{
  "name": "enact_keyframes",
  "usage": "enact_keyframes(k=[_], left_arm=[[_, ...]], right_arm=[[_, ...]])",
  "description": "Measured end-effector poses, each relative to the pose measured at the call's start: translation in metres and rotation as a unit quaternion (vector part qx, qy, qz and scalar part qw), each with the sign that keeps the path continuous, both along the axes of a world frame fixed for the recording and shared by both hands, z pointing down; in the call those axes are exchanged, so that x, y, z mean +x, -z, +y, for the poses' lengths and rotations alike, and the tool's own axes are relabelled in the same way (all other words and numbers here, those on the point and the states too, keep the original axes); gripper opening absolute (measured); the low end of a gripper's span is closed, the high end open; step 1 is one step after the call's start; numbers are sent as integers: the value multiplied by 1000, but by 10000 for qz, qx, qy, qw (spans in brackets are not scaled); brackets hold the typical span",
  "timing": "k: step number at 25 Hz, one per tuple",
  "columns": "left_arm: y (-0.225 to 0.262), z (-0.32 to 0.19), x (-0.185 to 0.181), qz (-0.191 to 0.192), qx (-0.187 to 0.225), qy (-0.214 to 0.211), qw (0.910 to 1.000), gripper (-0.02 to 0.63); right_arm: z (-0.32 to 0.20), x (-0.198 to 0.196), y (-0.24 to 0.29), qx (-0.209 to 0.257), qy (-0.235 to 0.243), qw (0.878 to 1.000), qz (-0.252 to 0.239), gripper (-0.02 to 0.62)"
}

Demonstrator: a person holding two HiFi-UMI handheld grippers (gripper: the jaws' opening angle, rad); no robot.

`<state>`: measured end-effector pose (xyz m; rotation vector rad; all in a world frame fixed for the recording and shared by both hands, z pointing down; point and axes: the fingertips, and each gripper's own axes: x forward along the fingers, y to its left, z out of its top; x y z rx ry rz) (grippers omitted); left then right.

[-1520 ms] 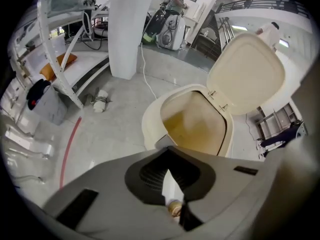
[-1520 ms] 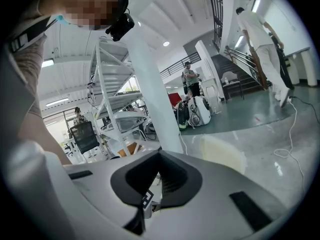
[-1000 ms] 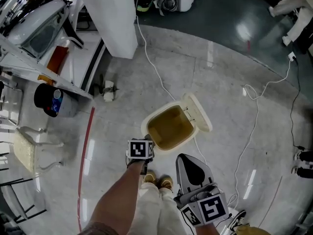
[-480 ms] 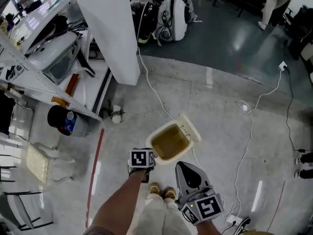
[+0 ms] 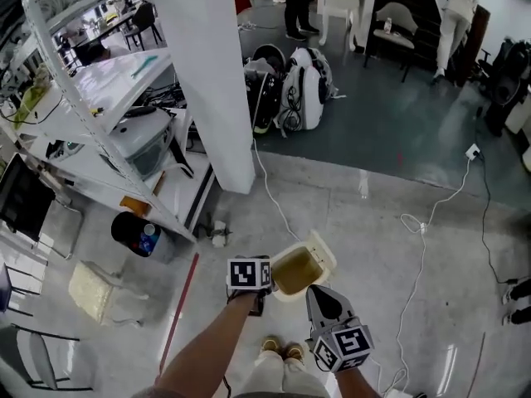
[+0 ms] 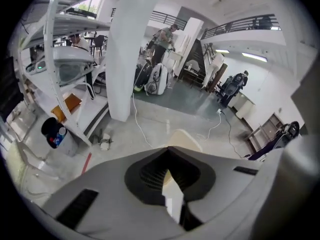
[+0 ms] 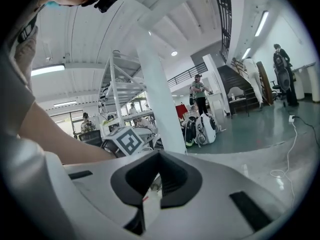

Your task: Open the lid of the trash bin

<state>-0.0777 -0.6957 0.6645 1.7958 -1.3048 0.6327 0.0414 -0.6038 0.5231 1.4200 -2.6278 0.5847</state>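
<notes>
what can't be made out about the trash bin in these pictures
- Contents of the trash bin: too small to tell in the head view.
- Body of the bin, left gripper view: hidden behind the left gripper. Only the open lid peeks over it.
- Right gripper view: the bin is out of frame altogether.

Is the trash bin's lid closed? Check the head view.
No, the lid stands swung back, and the tan inside of the trash bin is exposed.

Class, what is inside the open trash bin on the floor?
Only the yellowish-brown interior of the trash bin shows, its lid tipped back. No separate item can be made out at this size. The left tongs cover its near-left edge.
</notes>
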Motion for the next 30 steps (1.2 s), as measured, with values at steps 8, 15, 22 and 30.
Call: enact_keyframes(k=[8, 15, 22, 30], left_arm=[[125, 15, 10, 133, 879, -103, 9960, -2], [211, 40, 22, 279, 1737, -241, 9841, -2], [268, 68, 33, 69, 2738, -461, 9607, -2], [272, 85, 31, -256, 3374, -325, 9405, -3]], right_arm=[[16, 5, 33, -127, 27, 9999, -113, 18], [18, 12, 55, -144, -9, 9997, -215, 18], [3, 7, 80, 159, 104, 9998, -91, 18], [-4, 1, 100, 462, 239, 9986, -39, 18]])
